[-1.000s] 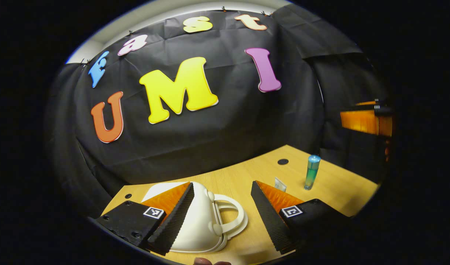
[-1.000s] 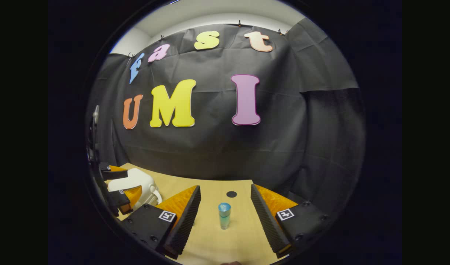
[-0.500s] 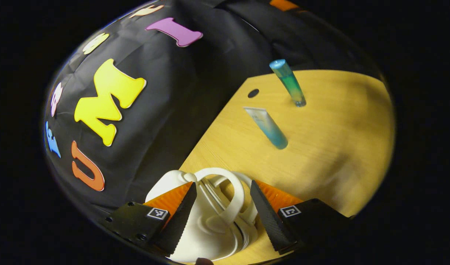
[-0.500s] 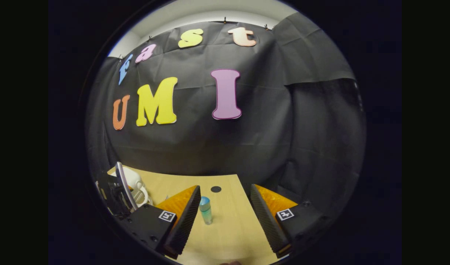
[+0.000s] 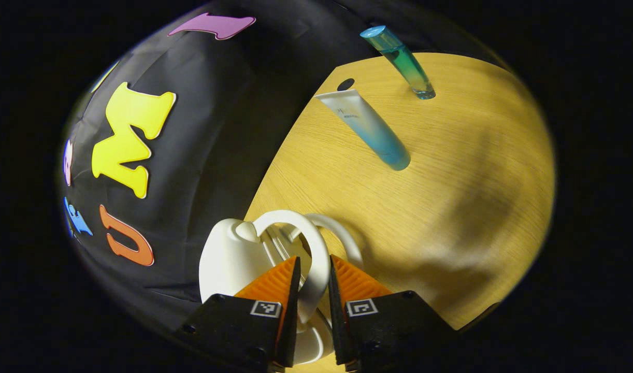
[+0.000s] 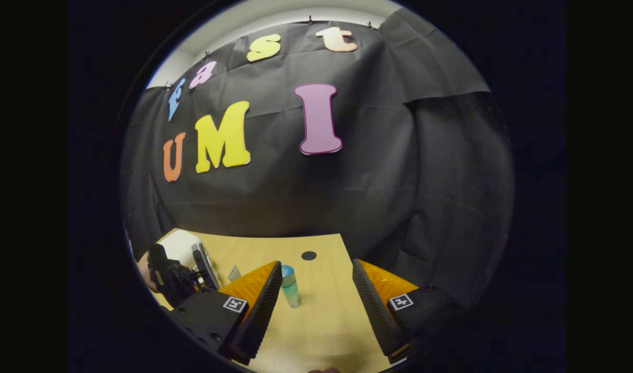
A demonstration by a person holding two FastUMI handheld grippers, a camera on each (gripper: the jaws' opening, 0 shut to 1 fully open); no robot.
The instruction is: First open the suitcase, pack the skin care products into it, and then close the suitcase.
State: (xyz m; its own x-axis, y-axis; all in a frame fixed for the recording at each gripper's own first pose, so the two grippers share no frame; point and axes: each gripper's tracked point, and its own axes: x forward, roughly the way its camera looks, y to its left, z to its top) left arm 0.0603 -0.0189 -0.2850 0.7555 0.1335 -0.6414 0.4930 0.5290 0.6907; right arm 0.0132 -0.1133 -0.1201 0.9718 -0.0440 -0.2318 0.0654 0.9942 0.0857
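Left gripper (image 5: 312,290): fingers drawn close together, pinching one of the two white loop handles (image 5: 316,254) of the suitcase from both sides — the loop rises between the tips
Suitcase (image 5: 228,261): small, white, rounded shell lying on the wooden table (image 5: 451,171) at its edge next to the black cloth wall (image 5: 213,103); two handle loops side by side, the second loop just past the held one; whether the lid has parted from the base, I cannot tell
Tube (image 5: 365,129): white at the flat end, shading to blue at the cap, standing cap-down on the table, well beyond the suitcase
Bottle (image 5: 399,59): slim, clear blue-green with a blue cap, upright near the table's far side, just past the tube
Right gripper (image 6: 316,311): jaws spread wide, holding nothing, low over the table; the bottle (image 6: 290,286) stands just beside its left finger, ahead of the tips
Right gripper view, lower left: the other gripper (image 6: 179,272) sits in front of the white suitcase (image 6: 179,243) — a hand (image 6: 143,272) behind it
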